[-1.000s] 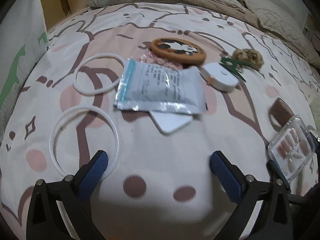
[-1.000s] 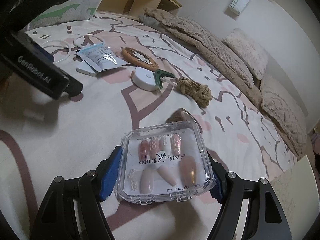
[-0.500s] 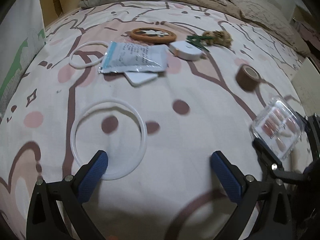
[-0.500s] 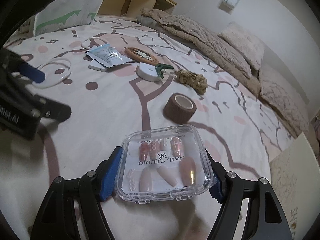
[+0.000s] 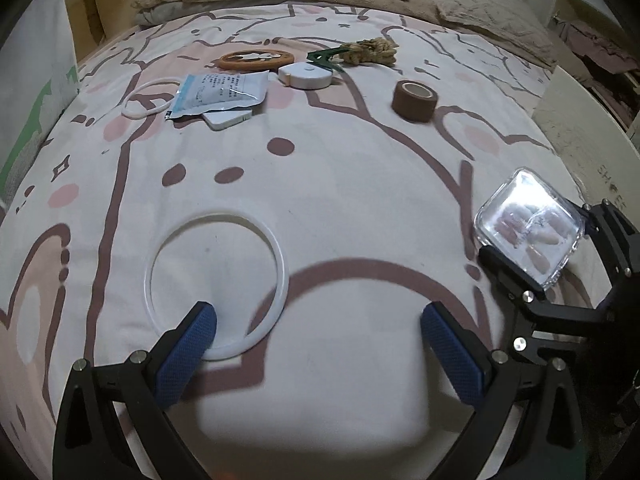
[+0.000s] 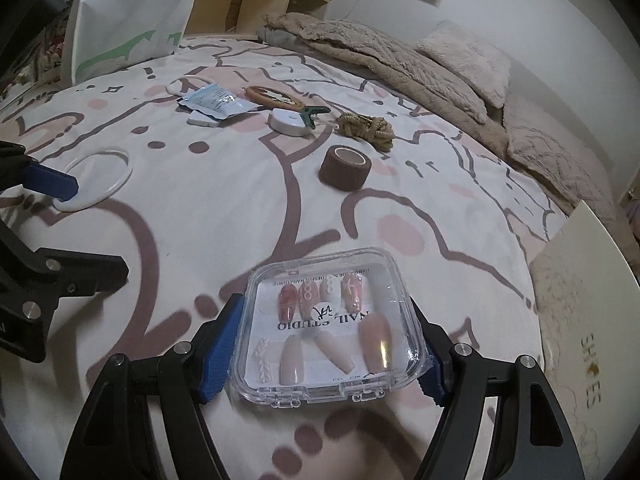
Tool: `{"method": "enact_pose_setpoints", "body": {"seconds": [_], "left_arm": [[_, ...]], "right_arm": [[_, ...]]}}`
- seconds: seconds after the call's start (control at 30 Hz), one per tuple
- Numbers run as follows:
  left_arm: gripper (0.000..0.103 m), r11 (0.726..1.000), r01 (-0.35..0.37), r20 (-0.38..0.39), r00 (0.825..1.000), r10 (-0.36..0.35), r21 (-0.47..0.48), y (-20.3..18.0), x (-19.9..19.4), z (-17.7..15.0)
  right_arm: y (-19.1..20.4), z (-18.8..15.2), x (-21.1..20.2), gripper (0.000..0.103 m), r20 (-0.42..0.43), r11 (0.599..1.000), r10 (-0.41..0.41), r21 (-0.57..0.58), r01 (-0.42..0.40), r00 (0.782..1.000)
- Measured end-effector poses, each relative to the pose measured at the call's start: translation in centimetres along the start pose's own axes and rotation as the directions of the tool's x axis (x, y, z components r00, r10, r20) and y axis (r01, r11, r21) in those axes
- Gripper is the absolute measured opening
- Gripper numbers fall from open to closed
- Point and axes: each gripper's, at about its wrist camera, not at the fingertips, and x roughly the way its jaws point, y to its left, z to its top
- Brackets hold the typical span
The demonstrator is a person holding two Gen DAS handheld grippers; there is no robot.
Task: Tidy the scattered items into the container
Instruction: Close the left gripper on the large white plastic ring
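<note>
Right claw (image 6: 326,346) is clamped on a clear nail box (image 6: 334,330), its blue pads pressed to the box's two sides. The box is held flat above the bed (image 6: 224,208), and false nails can be seen through the lid. From the left wrist view, the same box (image 5: 528,226) is seen at the right edge, tilted, gripped by the right claw (image 5: 538,248).

Left claw (image 5: 318,354) is spread wide with nothing between its pads. Its left pad (image 5: 184,354) overlaps the rim of a large white ring (image 5: 282,254) lying flat on the bed; whether it touches the ring cannot be told.

Farther up the bed, a brown tape roll (image 5: 414,100) stands alone. Beyond it a white tape measure (image 5: 306,76), a green clip (image 5: 322,58) and a rope knot (image 5: 372,51) are grouped close together. To their left lie a round panda coaster (image 5: 256,60), a foil sachet (image 5: 218,92) resting on a white card (image 5: 230,118), and a small white ring (image 5: 146,98).

A white shoe box (image 6: 580,320) is seen at the bed's right edge.
</note>
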Motion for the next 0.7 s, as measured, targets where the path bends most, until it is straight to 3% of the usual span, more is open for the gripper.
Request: {"method": "enact_pose_setpoints", "body": {"seconds": [0.17,0.37,0.53,0.7], "left_arm": [[0.103,0.993,-0.121,0.060,0.991,0.121,0.007,-0.5,-1.4,-0.3],[0.103,0.976,-0.205,0.093,0.973,0.211,-0.077,1.9,-1.7,0.1],[0.103,0.974,-0.190,0.025,0.981,0.195,-0.126,3.6,-0.1,0.1],[0.103,0.969,-0.192,0.021,0.980,0.198,-0.156,4.0,0.1,0.2]], "right_arm": [[-0.2,-1.1,-1.0,0.076,-0.005,1.000,0.009,0.021,-0.009,1.000],[0.1,-2.3,-2.1,0.076,-0.008,0.999,0.017,0.033,-0.017,1.000],[0.0,-3.0,-2.8,0.076,-0.008,0.998,0.028,0.051,-0.028,1.000],[-0.1,-4.1,-3.7,0.076,-0.011,0.996,0.042,0.082,-0.041,0.999]]}}
